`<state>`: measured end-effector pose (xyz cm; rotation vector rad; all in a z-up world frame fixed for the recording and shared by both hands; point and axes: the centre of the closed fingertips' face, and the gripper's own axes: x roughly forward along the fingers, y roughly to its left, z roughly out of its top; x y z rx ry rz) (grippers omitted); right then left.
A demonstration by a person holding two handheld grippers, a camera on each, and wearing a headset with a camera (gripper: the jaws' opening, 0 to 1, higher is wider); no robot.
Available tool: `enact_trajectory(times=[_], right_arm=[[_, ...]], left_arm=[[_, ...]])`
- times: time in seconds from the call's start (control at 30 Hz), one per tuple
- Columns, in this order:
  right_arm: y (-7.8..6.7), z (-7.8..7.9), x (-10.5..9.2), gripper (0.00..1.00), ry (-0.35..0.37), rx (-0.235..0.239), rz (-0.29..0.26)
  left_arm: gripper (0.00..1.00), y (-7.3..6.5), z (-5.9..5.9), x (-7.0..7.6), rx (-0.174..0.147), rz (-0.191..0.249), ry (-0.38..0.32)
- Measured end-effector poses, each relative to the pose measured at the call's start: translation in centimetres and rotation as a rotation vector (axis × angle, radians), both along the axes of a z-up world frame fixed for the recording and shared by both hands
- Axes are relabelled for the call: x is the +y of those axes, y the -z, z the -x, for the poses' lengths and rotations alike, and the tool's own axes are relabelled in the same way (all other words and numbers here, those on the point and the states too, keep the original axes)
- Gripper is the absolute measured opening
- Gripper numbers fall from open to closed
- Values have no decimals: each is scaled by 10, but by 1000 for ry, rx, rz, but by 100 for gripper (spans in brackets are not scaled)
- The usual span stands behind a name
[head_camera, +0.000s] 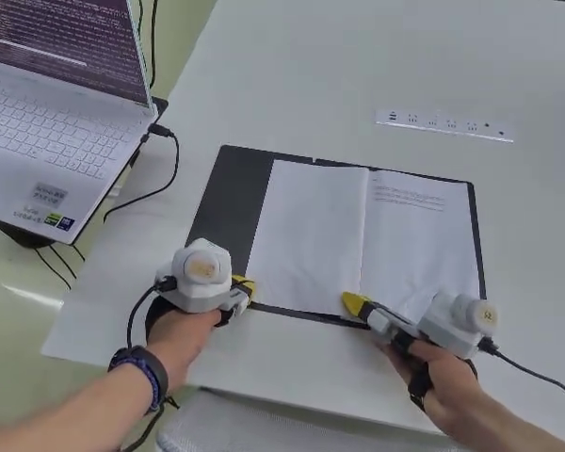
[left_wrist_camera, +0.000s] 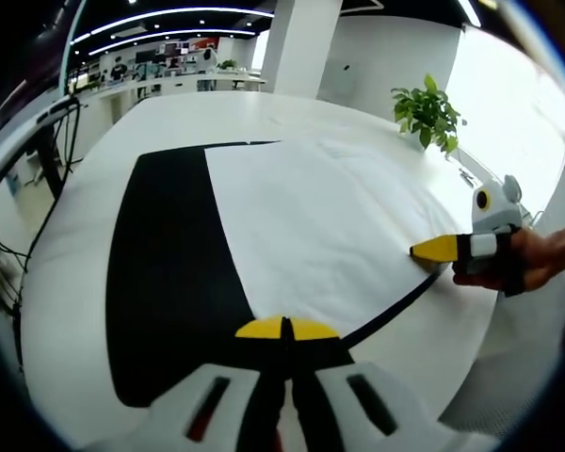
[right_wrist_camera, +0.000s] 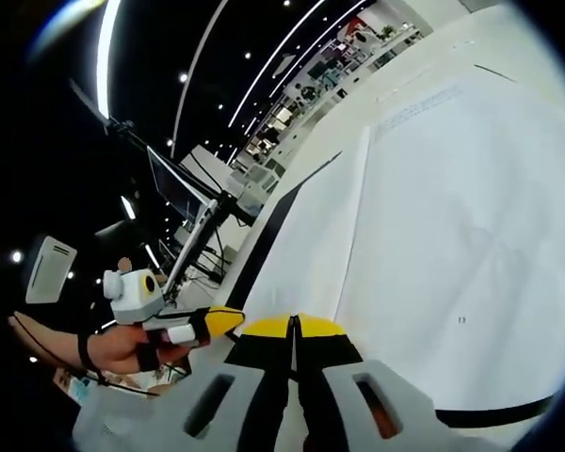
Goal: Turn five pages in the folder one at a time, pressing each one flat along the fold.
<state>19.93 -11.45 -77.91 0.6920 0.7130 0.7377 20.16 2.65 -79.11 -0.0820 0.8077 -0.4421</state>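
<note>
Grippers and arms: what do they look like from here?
Both the left gripper and right gripper have rounded white bodies, yellow-tipped jaws and a trailing black cable. Black straps wrap the left hand and right hand. The left wrist wears a dark wristband; forearms are unsleeved.

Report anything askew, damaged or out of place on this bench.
Nothing stands out. The folder lies open and flat, its pages uncreased as far as shows. The left hand-held gripper and right hand-held gripper, both shut, sit at its near edge.
</note>
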Motion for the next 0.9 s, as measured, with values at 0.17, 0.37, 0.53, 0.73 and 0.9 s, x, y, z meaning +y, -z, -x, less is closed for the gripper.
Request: enact_trajectory(times=[0.17, 0.37, 0.53, 0.73, 0.9], right_arm=[[1, 4, 0, 0, -23, 6, 28], [1, 5, 0, 0, -30, 35, 35], [-3, 7, -2, 0, -45, 46, 42], [-17, 11, -6, 13, -111, -4, 54], [-27, 6, -18, 17, -94, -41, 60]], left_arm=[[0, 1, 0, -1, 19, 1, -18], [0, 0, 1, -2, 42, -33, 4], [1, -6, 6, -4, 51, -44, 34], [5, -18, 8, -1, 11, -87, 74], [10, -30, 10, 0, -6, -72, 67]])
